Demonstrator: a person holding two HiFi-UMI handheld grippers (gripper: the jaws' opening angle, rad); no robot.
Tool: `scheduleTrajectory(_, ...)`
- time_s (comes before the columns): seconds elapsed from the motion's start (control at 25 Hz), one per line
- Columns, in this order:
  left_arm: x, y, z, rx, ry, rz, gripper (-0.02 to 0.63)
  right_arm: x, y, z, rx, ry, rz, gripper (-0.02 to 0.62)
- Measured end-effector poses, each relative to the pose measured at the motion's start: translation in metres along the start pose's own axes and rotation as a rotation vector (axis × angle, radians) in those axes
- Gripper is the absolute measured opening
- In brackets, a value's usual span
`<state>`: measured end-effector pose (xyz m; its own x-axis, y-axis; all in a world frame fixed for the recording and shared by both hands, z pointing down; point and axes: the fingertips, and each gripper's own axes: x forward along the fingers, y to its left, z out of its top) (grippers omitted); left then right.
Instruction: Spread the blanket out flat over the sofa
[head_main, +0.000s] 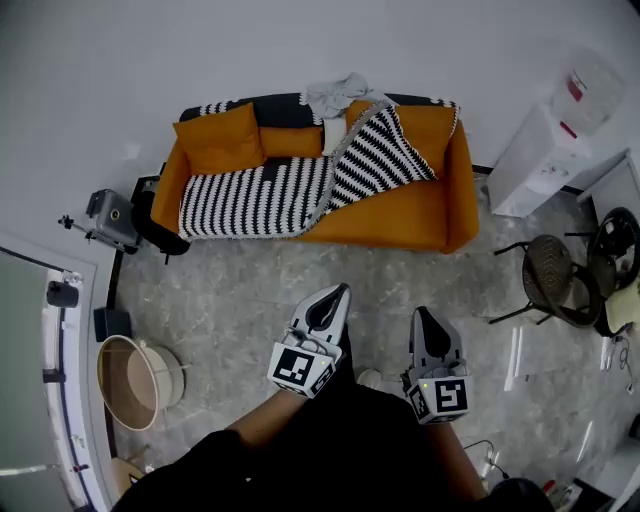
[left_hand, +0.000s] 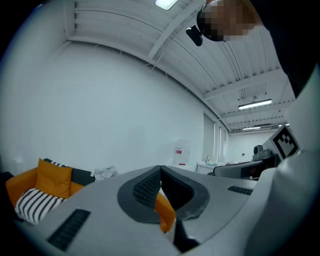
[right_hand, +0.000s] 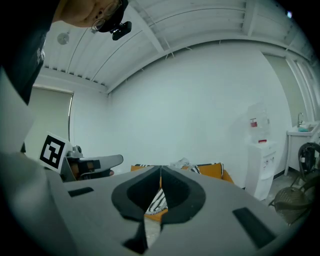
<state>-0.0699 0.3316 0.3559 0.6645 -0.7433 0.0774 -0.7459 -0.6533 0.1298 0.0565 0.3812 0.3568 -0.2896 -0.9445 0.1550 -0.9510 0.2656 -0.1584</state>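
The orange sofa (head_main: 405, 218) fills the upper middle of the head view. The striped blanket (head_main: 255, 195) covers its left seat and part of the back. Its right end lies doubled over in a slanting flap, so the right seat is bare and the spreading looks roughly half done. An orange cushion (head_main: 220, 140) sits at the sofa's upper left, and a grey cloth (head_main: 338, 95) lies on the backrest. At lower middle, well apart from the sofa, the left gripper (head_main: 336, 294) and right gripper (head_main: 425, 318) have their jaws closed tip to tip, holding nothing.

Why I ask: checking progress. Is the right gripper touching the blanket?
Apart. The head view shows bare floor between the right gripper and the blanket on the sofa.
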Motion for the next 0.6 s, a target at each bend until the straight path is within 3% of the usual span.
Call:
scheduleTrajectory(0.24,0.064,0.073,-0.001,-0.125,0.017,0.009,0.015,0.087,-0.022,-0.003,-0.058,0.079,-0.038,0.038)
scheduleTrajectory(0.36,0.094,0.104,0.005,-0.097,0.028,-0.021,0.015,0.142,-0.03,0.0,-0.06,0.119,-0.068,0.038)
scheduleTrajectory(0.6,0.133,0.153,0.014,-0.094,0.066,-0.091,0.015,0.237,-0.023,0.021,-0.024,0.126,-0.02,0.038)
